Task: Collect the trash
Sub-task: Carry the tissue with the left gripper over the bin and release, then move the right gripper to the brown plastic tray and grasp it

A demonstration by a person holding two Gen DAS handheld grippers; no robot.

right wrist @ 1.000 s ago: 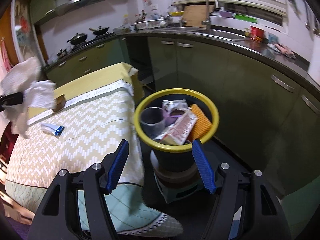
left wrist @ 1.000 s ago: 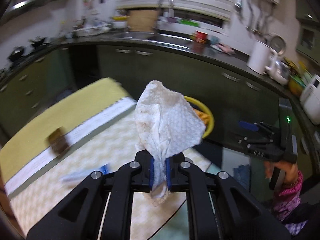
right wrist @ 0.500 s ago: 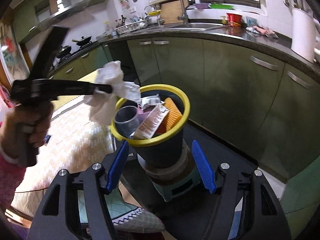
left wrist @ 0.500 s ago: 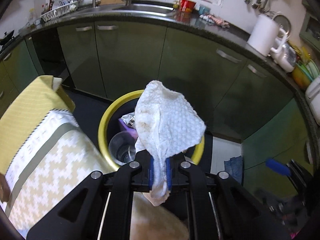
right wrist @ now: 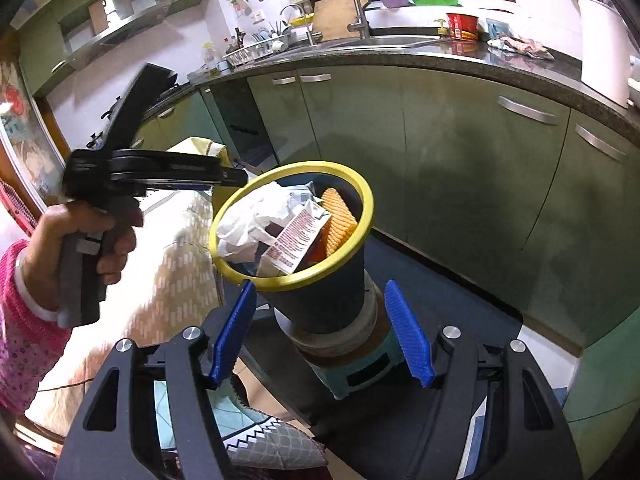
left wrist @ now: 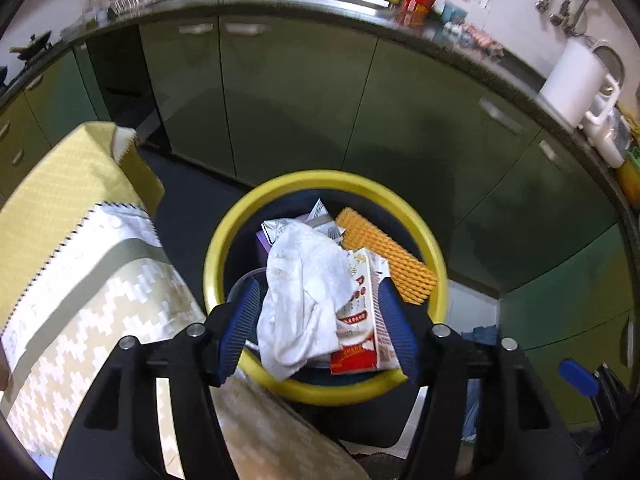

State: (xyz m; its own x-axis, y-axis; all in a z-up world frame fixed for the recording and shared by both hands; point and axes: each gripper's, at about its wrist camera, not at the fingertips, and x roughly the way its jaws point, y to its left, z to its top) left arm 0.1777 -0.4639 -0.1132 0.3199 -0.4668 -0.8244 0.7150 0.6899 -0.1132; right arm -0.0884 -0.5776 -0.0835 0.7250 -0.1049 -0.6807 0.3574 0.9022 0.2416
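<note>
A dark trash bin with a yellow rim point(left wrist: 224, 248) point(right wrist: 360, 188) stands on a stool beside the table. A crumpled white paper towel point(left wrist: 304, 292) point(right wrist: 248, 220) lies loose on top of the trash inside it, next to a red-and-white carton point(left wrist: 360, 312) point(right wrist: 298, 236) and an orange ridged piece point(left wrist: 384, 256) point(right wrist: 338, 212). My left gripper point(left wrist: 316, 332) is open just above the bin's near rim, with the towel between its blue pads but not held; it also shows in the right wrist view point(right wrist: 236, 178). My right gripper point(right wrist: 320, 332) is open and empty, in front of the bin's base.
A table with a yellow and cream zigzag cloth point(left wrist: 80, 264) point(right wrist: 176, 280) stands left of the bin. Green kitchen cabinets point(left wrist: 300, 100) point(right wrist: 460, 152) under a dark counter run behind it. A white kettle point(left wrist: 576, 84) sits on the counter at right.
My left gripper has moved from the table to above the bin and opened. The paper towel it held has dropped into the bin. The right gripper stays open.
</note>
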